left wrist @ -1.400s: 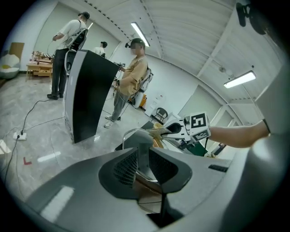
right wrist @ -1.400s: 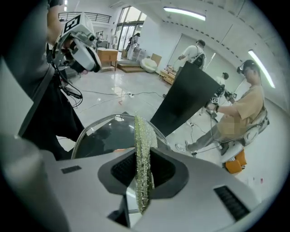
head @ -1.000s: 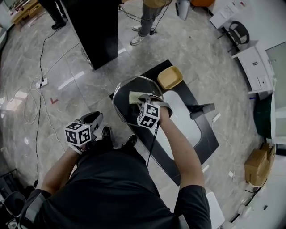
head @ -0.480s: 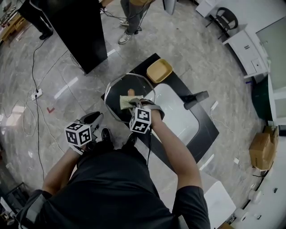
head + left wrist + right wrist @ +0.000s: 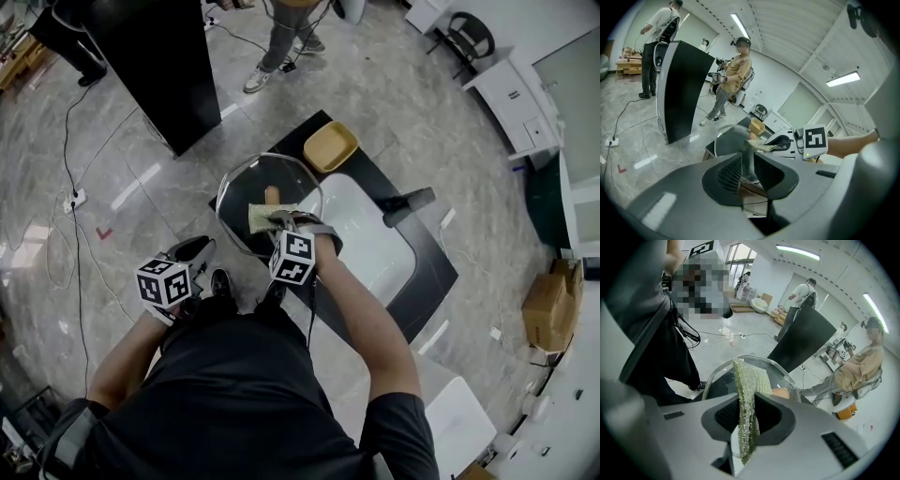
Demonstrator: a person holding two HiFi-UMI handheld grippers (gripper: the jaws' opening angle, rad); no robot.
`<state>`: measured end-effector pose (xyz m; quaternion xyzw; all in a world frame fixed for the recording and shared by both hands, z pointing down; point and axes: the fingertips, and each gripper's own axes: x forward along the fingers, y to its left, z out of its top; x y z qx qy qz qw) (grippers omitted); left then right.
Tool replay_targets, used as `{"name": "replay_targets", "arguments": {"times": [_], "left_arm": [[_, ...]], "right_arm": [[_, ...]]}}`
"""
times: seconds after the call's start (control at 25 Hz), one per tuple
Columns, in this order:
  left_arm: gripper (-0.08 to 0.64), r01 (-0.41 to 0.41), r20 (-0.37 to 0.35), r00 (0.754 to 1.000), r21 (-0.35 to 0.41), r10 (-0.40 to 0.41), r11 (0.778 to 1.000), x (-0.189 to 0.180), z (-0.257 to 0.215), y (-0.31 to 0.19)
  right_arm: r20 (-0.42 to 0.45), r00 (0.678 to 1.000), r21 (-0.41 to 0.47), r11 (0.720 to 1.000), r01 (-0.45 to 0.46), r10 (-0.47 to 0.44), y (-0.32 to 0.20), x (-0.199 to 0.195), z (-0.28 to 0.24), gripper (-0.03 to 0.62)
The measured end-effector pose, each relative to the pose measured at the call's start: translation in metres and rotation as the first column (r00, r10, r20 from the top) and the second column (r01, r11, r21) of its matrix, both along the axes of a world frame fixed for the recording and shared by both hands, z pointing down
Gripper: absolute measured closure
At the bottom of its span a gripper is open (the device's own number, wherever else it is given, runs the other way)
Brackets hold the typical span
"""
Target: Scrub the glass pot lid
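Observation:
The glass pot lid is held tilted over the near-left end of a black counter, its wooden knob showing through the glass. My left gripper is shut on the lid's near rim; in the left gripper view the lid rises up from between the jaws. My right gripper is shut on a green scrub cloth that lies against the glass. The right gripper view shows the cloth hanging out of the jaws over the lid and knob.
The black counter holds a white sink, a black tap and a yellow tray. A tall black panel and a standing person are beyond it. Cables cross the floor at the left.
The right gripper and its cloth have slid a little to the left across the lid. The left gripper keeps its hold and has hardly moved.

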<state>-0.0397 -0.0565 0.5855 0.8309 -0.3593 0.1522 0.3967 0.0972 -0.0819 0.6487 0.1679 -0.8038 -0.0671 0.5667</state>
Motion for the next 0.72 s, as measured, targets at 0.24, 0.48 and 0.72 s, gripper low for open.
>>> {"name": "replay_targets", "arguments": {"times": [0.24, 0.48, 0.72], "left_arm": [[0.486, 0.002, -0.005, 1.0, -0.002, -0.002, 1.0, 0.0, -0.001, 0.002], [0.486, 0.0, -0.004, 1.0, -0.005, 0.0, 1.0, 0.002, 0.001, 0.004], [0.486, -0.009, -0.005, 1.0, 0.007, 0.009, 1.0, 0.006, -0.002, 0.003]], "right_arm": [[0.008, 1.0, 0.001, 1.0, 0.0, 0.0, 0.007, 0.001, -0.002, 0.528], [0.017, 1.0, 0.003, 1.0, -0.004, 0.004, 0.014, 0.003, -0.001, 0.528], [0.014, 1.0, -0.086, 0.996, -0.006, 0.007, 0.035, 0.006, 0.005, 0.528]]}}
